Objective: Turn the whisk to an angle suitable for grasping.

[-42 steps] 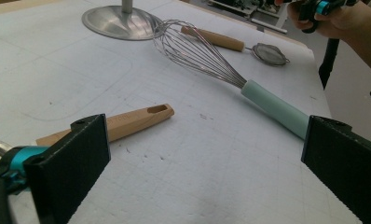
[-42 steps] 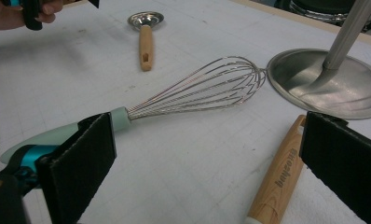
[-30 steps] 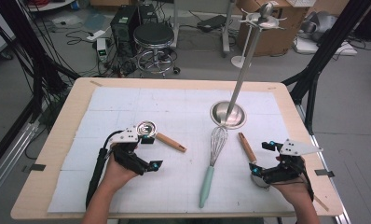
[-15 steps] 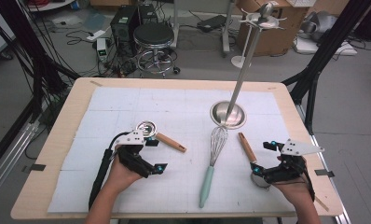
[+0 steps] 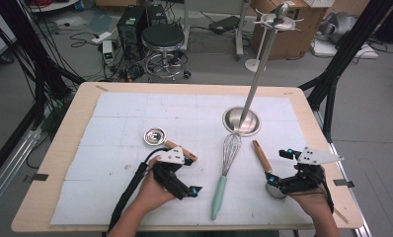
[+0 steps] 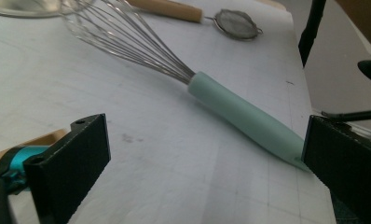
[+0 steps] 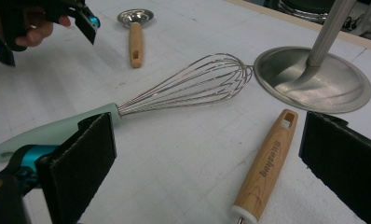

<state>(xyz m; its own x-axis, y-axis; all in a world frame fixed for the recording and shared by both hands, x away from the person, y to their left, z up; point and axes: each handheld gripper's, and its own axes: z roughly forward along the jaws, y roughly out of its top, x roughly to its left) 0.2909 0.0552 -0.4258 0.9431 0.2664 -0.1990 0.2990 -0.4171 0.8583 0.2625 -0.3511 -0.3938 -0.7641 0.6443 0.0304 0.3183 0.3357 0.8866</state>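
Left hand-held gripper (image 5: 193, 190), jaws apart, sits just left of the mint-handled steel wire whisk (image 5: 223, 179); right hand-held gripper (image 5: 277, 183), jaws apart, lies right of it.

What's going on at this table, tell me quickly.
A person holds a gripper in each hand over a white mat. The left gripper, jaws open, points at the whisk lying mid-table. The right gripper, also open, sits by a wooden-handled strainer. Neither holds anything. A small ladle and a steel stand lie beyond.
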